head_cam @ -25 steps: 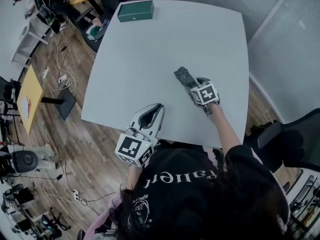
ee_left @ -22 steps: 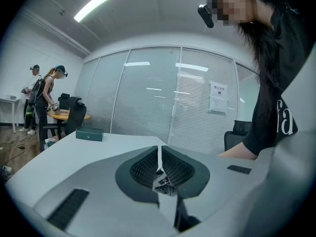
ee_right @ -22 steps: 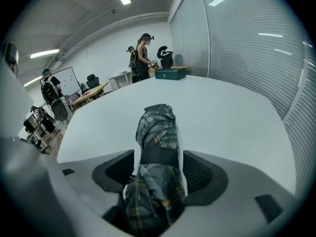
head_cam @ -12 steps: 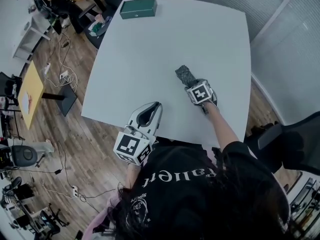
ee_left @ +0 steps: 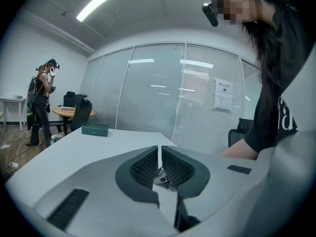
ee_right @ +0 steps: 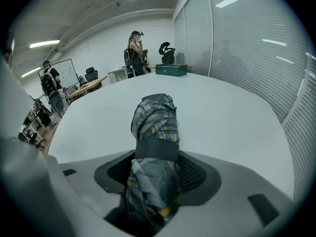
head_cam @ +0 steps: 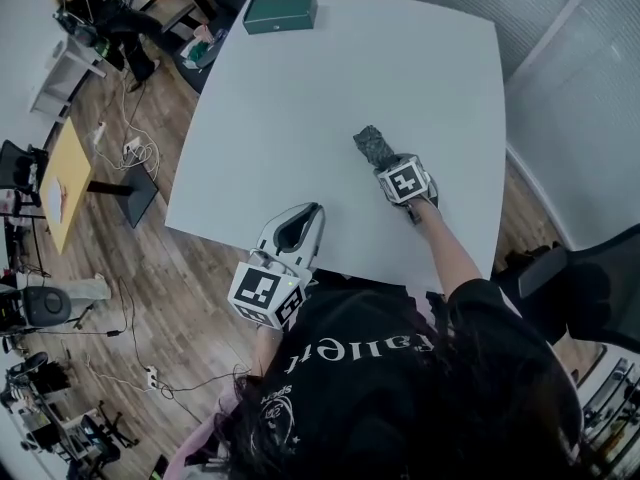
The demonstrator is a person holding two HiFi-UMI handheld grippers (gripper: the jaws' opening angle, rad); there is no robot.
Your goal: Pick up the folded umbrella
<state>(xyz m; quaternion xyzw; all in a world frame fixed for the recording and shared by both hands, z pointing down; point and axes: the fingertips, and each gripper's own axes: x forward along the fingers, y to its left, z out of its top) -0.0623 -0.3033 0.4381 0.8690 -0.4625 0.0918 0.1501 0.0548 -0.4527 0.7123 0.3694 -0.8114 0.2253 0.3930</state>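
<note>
The folded umbrella (head_cam: 371,145), grey plaid with yellow lines and a dark strap, lies on the white table (head_cam: 300,98) right of the middle. My right gripper (head_cam: 388,167) points steeply down over its near end. In the right gripper view the umbrella (ee_right: 154,117) fills the gap between the closing jaws, and both pads lie against its sides at the strap. My left gripper (head_cam: 311,214) rests at the table's near edge, shut with nothing in it; the left gripper view shows its jaws (ee_left: 159,150) meeting at a thin line.
A dark green box (head_cam: 280,13) stands at the table's far edge, and shows in the left gripper view (ee_left: 95,129) too. A black office chair (head_cam: 575,288) is at the right. Glass walls with blinds run behind the table. Other people stand at desks far left.
My right gripper has sunk a little over the umbrella's near end and covers more of it. The left gripper has kept still.
</note>
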